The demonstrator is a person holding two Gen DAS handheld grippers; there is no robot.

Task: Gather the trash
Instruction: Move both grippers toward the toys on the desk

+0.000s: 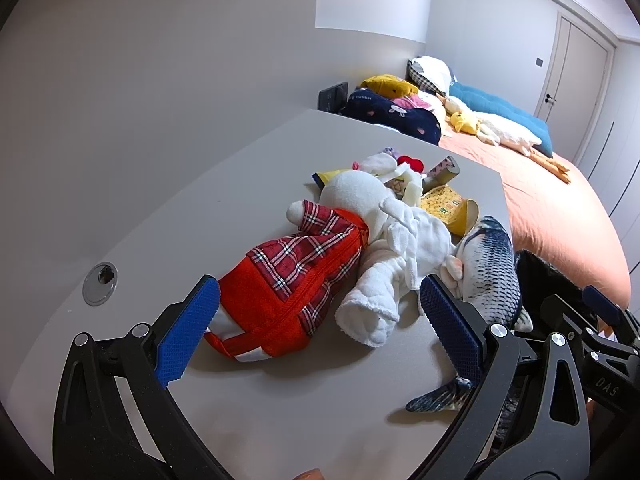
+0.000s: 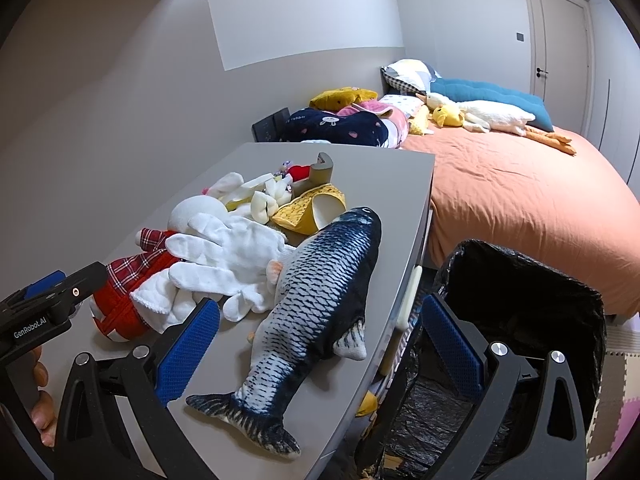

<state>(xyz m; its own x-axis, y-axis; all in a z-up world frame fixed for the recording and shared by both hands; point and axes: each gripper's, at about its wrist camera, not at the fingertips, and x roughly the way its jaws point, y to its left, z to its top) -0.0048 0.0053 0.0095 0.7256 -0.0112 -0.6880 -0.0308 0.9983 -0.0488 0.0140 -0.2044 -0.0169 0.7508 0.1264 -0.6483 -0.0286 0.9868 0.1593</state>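
Both claws spread wide, nothing between the pads: left claw (image 1: 320,332) hovers low over the near end of the grey tabletop (image 1: 240,184), right claw (image 2: 320,340) straddles the tabletop's right edge w/ the black-lined trash bin (image 2: 520,300) just beside it on the floor. Pile on the tabletop is mostly toys: plush doll in red plaid dress (image 1: 296,272), white glove (image 2: 228,256), fish plush (image 2: 316,300). Likely trash sits at the far end of the pile: yellow snack wrapper (image 1: 440,204) touching the fish's head, plus a patterned wrapper (image 1: 442,168) behind it; can't tell exactly what the smaller bits are. Judgement: step in hand = pick which piece to grab, nothing pinched yet. To do it well, reach over or around the toys w/o dragging them; right claw looks better placed since wrapper and bin are both on its side. Come at the yellow wrapper from its open, curled edge, pinch one thin wall firmly, lift clear before swinging to the bin. Risks: crinkly film slips, or pads catch the fish's head as well. Left claw can steady the doll if the pile shifts.
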